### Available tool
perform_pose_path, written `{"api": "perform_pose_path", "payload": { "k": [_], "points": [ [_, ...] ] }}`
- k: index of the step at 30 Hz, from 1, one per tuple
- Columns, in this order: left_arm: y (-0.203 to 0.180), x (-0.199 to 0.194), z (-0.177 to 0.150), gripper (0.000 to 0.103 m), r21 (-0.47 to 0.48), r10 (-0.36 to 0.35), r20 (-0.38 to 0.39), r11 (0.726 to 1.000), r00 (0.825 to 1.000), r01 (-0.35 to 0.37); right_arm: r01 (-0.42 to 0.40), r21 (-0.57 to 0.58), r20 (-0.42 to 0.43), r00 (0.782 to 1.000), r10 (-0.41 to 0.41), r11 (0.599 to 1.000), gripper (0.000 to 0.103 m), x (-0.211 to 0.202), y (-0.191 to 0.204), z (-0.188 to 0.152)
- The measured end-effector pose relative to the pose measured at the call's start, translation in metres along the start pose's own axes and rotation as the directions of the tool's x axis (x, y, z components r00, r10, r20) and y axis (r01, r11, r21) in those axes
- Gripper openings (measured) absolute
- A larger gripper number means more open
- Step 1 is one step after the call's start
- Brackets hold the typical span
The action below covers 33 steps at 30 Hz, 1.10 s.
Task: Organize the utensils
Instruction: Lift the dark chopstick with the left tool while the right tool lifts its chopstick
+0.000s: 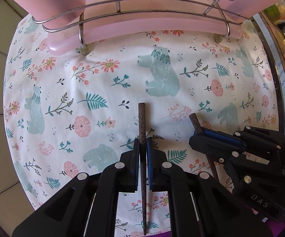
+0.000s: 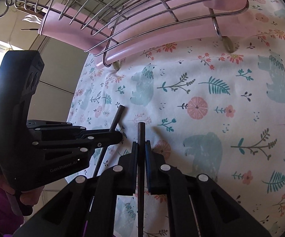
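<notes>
Each gripper is clamped on one dark wooden chopstick. The left gripper (image 1: 142, 144) pinches its chopstick (image 1: 141, 118) at lower centre of the left view; the right gripper (image 2: 141, 146) pinches the other chopstick (image 2: 141, 134) at lower centre of the right view. Both sticks are slim, round and smooth, so either could pivot or slide through the pads, and their blunt ends may snag the wire dish rack (image 1: 154, 13) across the top. The hold seems to sit off-middle, though I cannot be sure. Bear-print tablecloth (image 1: 95, 75) lies below.
</notes>
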State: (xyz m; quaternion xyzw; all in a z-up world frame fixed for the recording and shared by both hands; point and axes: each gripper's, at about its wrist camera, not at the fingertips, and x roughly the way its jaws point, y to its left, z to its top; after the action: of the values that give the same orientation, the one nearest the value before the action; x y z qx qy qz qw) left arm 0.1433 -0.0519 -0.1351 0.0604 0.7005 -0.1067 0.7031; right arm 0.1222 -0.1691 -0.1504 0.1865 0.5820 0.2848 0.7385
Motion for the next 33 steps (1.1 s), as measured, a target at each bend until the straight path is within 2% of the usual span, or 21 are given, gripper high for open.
{"api": "perform_pose_path", "payload": {
  "k": [8, 15, 20, 26, 29, 33],
  "points": [
    [0.001, 0.000, -0.006, 0.007, 0.003, 0.004, 0.018, 1.000, 1.000, -0.004, -0.021, -0.028, 0.045, 0.999, 0.022, 0.999, 0.007, -0.020, 0.001, -0.001],
    [0.008, -0.006, -0.019, 0.005, -0.020, -0.027, 0.070, 0.999, 0.997, 0.028, -0.025, -0.026, 0.067, 0.997, 0.026, 0.999, 0.007, -0.034, -0.007, -0.001],
    [0.022, -0.014, -0.031, 0.005, -0.061, -0.081, 0.117, 0.994, 0.990, 0.089, -0.014, -0.034, 0.101, 0.995, 0.017, 0.999, 0.007, -0.045, -0.007, 0.000],
    [0.037, -0.041, -0.044, 0.005, -0.091, -0.127, 0.246, 0.984, 0.961, 0.154, -0.005, -0.025, 0.150, 0.989, 0.009, 1.000, 0.007, -0.057, -0.008, 0.002],
    [0.042, -0.057, -0.053, 0.005, -0.099, -0.131, 0.321, 0.980, 0.938, 0.170, 0.005, -0.025, 0.176, 0.984, 0.000, 1.000, 0.007, -0.065, -0.008, 0.002],
    [0.047, -0.078, -0.065, 0.005, -0.113, -0.140, 0.419, 0.972, 0.897, 0.204, 0.009, -0.023, 0.210, 0.978, -0.004, 1.000, 0.007, -0.076, -0.008, 0.002]
  ]
}}
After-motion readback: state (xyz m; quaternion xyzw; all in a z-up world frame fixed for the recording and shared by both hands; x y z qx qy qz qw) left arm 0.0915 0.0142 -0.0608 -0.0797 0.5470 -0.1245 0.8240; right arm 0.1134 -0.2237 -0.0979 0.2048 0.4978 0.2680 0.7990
